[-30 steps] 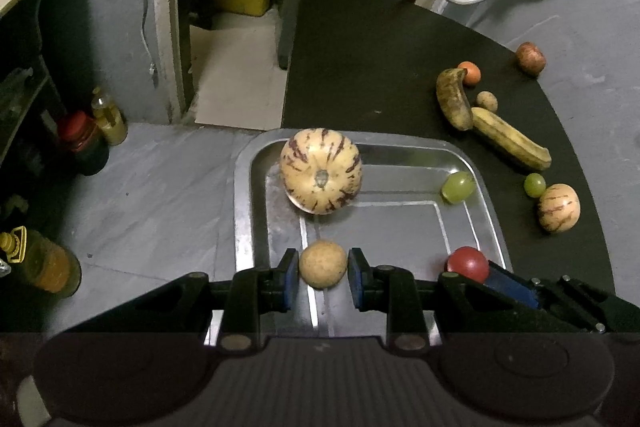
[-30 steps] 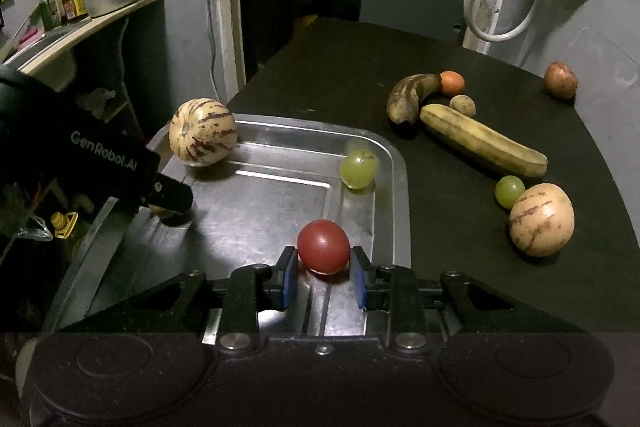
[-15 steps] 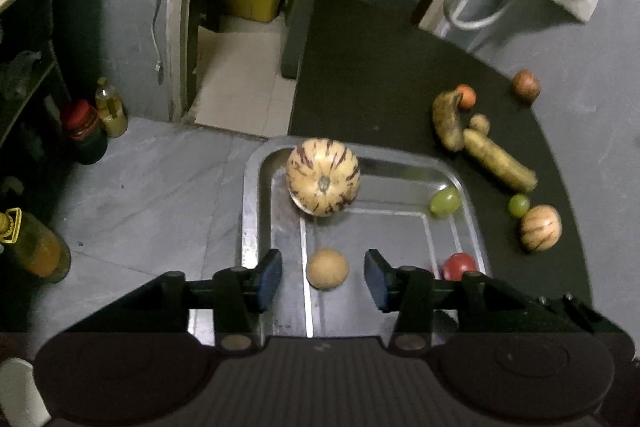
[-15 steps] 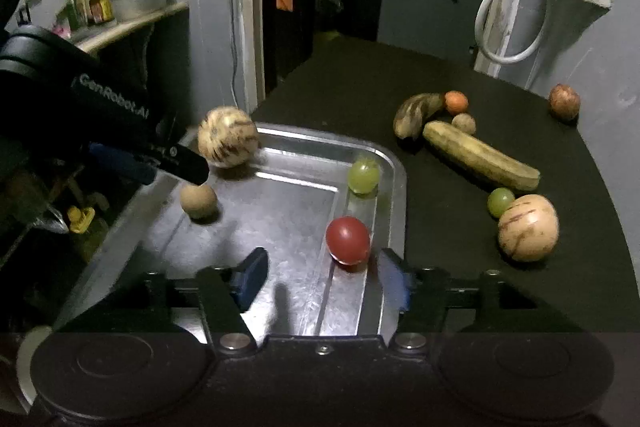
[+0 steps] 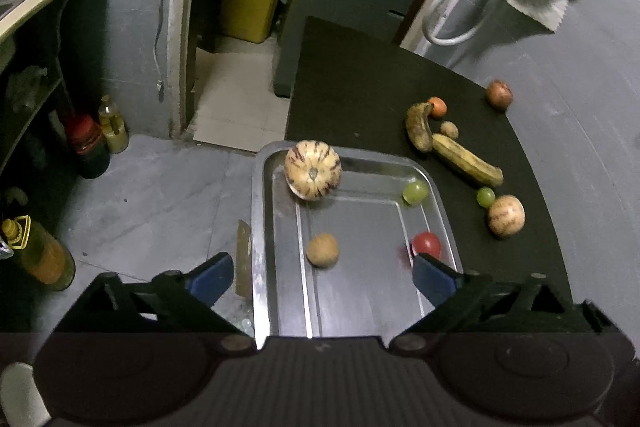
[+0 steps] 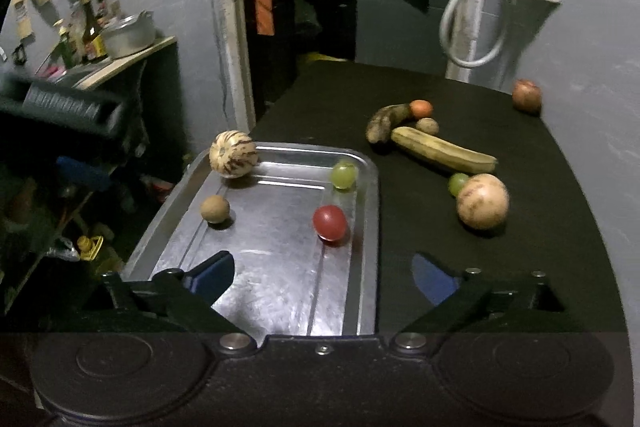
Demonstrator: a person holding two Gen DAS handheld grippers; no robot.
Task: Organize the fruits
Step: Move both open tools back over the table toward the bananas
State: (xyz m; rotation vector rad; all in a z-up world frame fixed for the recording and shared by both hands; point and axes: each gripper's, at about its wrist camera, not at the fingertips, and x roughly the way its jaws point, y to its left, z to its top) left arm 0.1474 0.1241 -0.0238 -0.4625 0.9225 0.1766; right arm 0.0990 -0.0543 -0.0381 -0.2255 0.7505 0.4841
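The metal tray [image 5: 258, 227] sits at the near left edge of the black table [image 6: 400, 99] and holds four fruits: a striped melon [image 5: 313, 170] in its far left corner, a green grape [image 5: 415, 192] by the far right wall, a small brown round fruit [image 5: 322, 249] on the left side, and a red tomato [image 6: 329, 222] near the right wall. The left gripper [image 5: 322, 273] hovers above the near end of the tray with its jaws wide apart and nothing between them. The right gripper [image 6: 324, 277] is also wide apart and empty, over the tray's right rim. On the table to the right lie a dark banana [image 6: 386, 121], a yellow banana [image 6: 442, 150], a second striped melon [image 6: 483, 201] touching another green grape [image 6: 456, 183], a small orange fruit [image 6: 421, 108], a small brown fruit [image 6: 427, 125] and a reddish fruit [image 6: 527, 96] by the wall.
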